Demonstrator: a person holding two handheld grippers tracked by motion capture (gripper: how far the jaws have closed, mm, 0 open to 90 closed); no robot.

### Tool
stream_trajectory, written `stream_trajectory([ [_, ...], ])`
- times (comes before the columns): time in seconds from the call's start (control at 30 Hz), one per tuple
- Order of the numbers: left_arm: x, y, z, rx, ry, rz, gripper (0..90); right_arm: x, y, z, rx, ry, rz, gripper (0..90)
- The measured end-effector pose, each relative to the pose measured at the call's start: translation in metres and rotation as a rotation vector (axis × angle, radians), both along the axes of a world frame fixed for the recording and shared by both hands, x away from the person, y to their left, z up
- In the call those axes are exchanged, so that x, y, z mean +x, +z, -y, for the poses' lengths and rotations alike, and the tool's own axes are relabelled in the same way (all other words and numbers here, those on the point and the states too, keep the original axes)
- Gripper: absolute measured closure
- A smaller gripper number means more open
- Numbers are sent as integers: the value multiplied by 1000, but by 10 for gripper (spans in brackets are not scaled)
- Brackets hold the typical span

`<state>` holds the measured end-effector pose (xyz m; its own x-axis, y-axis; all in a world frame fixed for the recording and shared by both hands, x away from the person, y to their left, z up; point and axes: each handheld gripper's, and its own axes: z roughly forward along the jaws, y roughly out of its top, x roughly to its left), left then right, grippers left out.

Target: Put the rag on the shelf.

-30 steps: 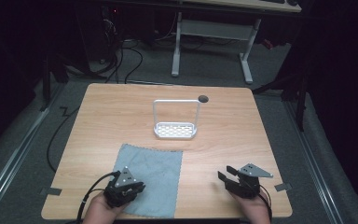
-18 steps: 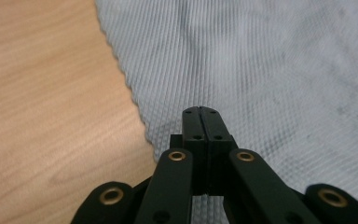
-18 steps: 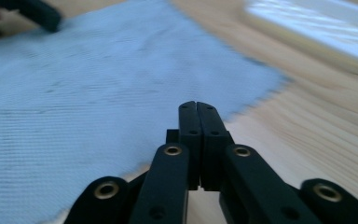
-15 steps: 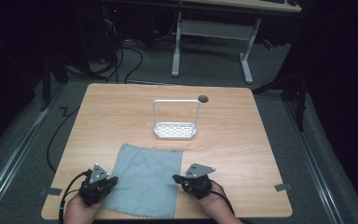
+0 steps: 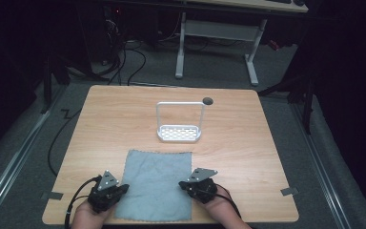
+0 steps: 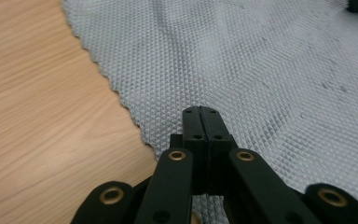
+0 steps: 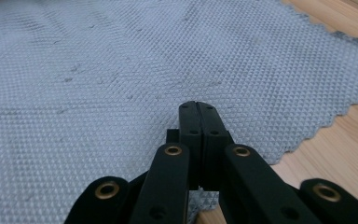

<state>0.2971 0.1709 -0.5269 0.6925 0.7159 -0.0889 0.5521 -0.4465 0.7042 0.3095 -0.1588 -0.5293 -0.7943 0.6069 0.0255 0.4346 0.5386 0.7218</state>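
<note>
left gripper (image 5: 122, 189): jaws closed, low, pointing inward | right gripper (image 5: 185, 186): jaws closed, seemingly level, pointing inward

Light wood-grain table (image 5: 124, 119) here, with a grey textured cloth (image 5: 157, 183) lying flat at the near edge. A small white wire rack (image 5: 179, 131) stands just beyond the cloth, and a dark round hole (image 5: 208, 101) sits behind the rack's right corner.

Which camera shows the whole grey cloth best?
The high view: the grey cloth lies flat there with all four edges visible. The left gripper view and the right gripper view each show just a close-up patch of weave and one pinked edge.
</note>
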Motion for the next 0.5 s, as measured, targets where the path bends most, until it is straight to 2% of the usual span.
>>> stream_trajectory([
  [0.23,0,1,39,-13,-165,-20,900,-11,0,42,5,-108,-4,900],
  [0.27,0,1,39,-13,-165,-20,900,-11,0,42,5,-108,-4,900],
  [0.3,-1,1,50,-16,-214,-24,900,-15,1,56,6,-135,-3,900],
  [0.33,-1,1,50,-16,-214,-24,900,-15,1,56,6,-135,-3,900],
  [0.37,-2,1,60,-13,-260,-25,900,-21,1,69,13,-172,-6,900],
  [0.4,-3,1,64,-12,-282,-29,900,-23,1,75,13,-187,-9,900],
  [0.47,-4,2,67,-10,-300,-32,900,-26,1,81,19,-205,-13,900],
  [0.5,-6,2,69,-14,-317,-39,899,-32,1,89,30,-222,-21,900],
])
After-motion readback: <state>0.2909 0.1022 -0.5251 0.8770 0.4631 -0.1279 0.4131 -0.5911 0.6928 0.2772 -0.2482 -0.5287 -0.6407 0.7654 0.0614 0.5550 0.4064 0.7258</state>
